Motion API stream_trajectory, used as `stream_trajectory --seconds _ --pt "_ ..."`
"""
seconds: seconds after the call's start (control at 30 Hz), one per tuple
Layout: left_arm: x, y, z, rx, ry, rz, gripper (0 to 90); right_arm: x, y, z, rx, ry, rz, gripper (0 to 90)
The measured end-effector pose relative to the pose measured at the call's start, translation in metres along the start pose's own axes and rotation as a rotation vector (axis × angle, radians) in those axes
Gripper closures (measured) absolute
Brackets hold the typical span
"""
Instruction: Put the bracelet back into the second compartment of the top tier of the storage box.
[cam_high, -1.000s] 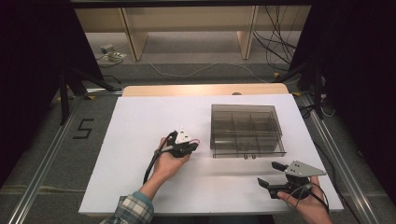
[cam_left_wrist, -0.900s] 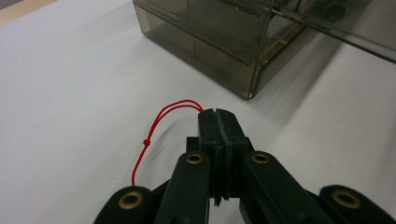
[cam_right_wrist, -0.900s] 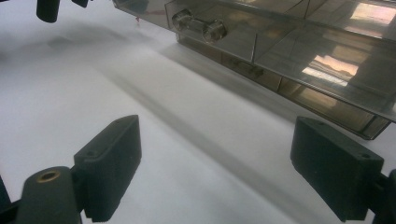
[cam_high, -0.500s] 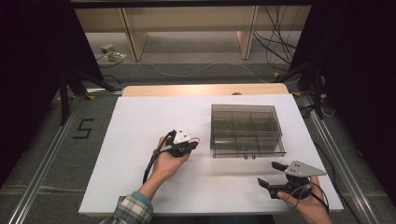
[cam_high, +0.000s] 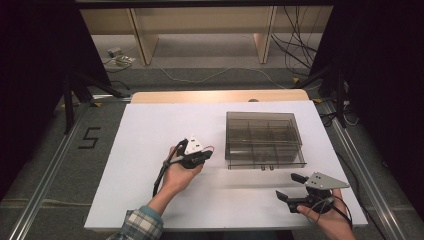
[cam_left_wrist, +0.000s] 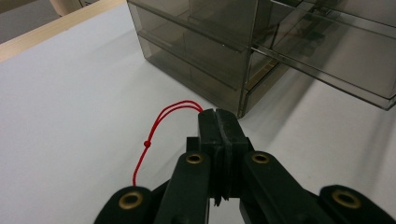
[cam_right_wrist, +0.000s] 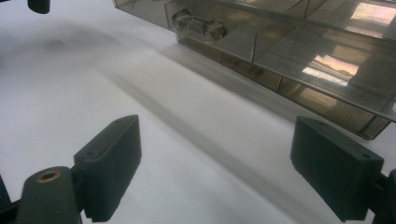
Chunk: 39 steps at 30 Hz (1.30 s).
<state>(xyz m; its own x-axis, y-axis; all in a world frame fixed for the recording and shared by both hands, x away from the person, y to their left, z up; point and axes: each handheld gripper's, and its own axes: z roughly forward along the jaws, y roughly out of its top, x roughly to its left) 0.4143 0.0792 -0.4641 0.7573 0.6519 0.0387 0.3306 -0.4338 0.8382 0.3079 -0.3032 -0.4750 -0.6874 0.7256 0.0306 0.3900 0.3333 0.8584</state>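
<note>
Smoked-plastic drawer box (cam_high: 263, 139) is lying just right of my closed left hand-held gripper (cam_high: 204, 155), nearer than my open right hand-held gripper (cam_high: 289, 186).

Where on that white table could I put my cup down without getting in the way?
The far-left stretch of the white table, left of the left tongs, is bare. So is the strip behind the smoky plastic box. The near right is crowded: the right tongs sit close before the box.
</note>
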Motion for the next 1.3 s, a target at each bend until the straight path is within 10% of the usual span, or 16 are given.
stream_trajectory --seconds 1.3 --pt "-0.021 0.03 -0.024 -0.08 -0.012 0.072 90.0 0.0 0.0 0.0 0.0 0.0 -0.002 17.2"
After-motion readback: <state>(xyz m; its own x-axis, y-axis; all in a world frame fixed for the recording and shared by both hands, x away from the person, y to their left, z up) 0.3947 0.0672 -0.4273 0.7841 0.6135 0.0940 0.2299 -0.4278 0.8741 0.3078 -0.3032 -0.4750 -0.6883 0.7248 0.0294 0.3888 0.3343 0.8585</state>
